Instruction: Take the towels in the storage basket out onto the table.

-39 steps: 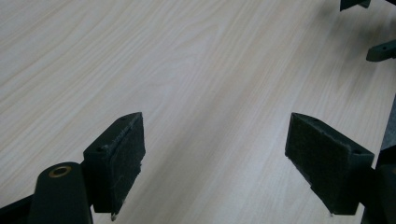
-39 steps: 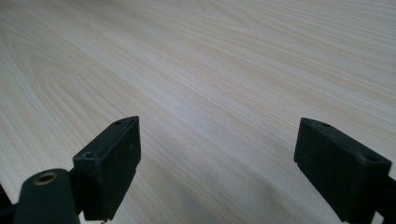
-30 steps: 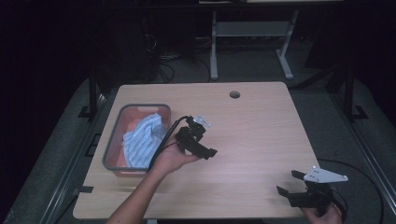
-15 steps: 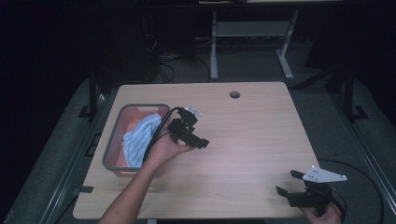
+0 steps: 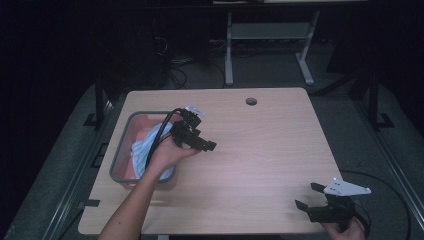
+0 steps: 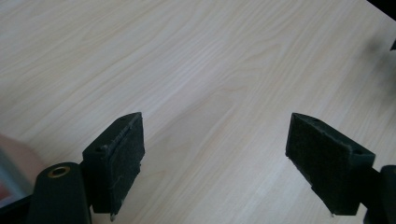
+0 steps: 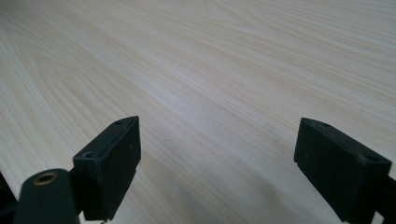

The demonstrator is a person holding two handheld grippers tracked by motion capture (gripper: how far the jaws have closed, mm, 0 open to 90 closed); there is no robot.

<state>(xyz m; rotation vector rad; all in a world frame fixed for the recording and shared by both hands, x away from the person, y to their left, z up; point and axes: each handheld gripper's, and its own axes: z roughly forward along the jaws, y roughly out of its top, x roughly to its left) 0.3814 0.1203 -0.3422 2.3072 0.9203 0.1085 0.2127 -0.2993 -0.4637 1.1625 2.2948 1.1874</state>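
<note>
left hand-held gripper (image 5: 200, 142): jaws wide apart, empty, over bare counter (image 5: 260, 145) just beside bin (image 5: 119, 150) | cloth (image 5: 142, 150): blue, lying in bin | right hand-held gripper (image 5: 312, 197): jaws apart, empty, near counter's front right corner

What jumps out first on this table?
A light blue cloth bunched in a grey-rimmed tray at the table's left. Beside it the left gripper hangs open over bare wood, while the right gripper waits open at the near right corner.
</note>
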